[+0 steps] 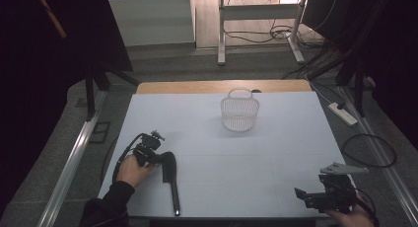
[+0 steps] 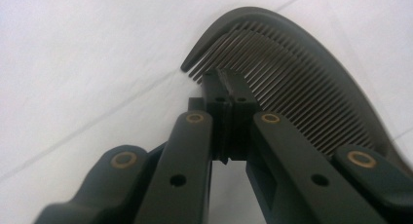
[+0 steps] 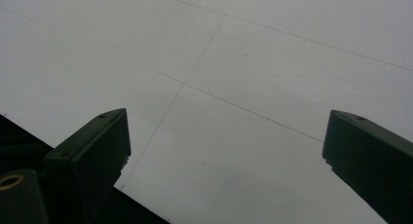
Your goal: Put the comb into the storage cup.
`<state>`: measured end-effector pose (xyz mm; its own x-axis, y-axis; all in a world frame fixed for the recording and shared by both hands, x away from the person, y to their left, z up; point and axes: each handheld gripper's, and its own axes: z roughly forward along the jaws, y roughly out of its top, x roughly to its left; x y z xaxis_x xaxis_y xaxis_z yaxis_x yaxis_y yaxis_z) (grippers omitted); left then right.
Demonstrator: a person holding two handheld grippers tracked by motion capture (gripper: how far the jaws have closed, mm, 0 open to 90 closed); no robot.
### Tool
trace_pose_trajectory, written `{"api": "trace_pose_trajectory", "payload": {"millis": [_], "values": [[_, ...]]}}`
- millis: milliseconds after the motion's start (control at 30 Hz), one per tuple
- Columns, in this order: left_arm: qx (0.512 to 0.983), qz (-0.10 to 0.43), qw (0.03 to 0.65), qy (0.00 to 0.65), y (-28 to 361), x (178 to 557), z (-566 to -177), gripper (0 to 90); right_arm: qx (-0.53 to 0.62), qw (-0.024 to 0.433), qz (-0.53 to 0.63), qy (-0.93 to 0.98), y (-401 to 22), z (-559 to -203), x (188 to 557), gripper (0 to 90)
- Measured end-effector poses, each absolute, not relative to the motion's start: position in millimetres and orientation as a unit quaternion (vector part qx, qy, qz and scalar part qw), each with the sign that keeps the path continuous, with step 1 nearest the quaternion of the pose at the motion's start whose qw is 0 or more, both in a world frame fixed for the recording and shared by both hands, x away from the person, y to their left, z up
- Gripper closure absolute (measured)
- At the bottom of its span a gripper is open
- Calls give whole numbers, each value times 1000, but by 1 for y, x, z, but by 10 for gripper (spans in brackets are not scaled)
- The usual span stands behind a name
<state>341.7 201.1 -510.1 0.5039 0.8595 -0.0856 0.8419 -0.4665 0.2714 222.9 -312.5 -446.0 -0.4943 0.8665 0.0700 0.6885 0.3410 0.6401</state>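
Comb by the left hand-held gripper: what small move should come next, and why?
Probably lift the comb a little off the table. The left hand-held gripper looks shut at the comb's teeth, the comb lies flat on the table in the high view, and the white basket stands farther back; the right hand-held gripper waits open.

White table (image 1: 276, 158); black comb (image 1: 170, 175); wire basket (image 1: 240, 112).

A black comb (image 1: 170, 175) lies on the white table (image 1: 246, 158), near a pale, see-through mesh basket (image 1: 239, 113) toward its tan wooden far edge.
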Motion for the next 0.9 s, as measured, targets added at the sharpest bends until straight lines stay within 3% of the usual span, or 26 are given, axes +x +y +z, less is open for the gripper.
{"api": "trace_pose_trajectory", "payload": {"millis": [467,900], "values": [[883,25,156,442,140,361,-508,893,482,143,313,806,-313,-446,223,41],[883,21,195,427,142,352,-488,892,483,142,313,805,-313,-446,223,41]]}}
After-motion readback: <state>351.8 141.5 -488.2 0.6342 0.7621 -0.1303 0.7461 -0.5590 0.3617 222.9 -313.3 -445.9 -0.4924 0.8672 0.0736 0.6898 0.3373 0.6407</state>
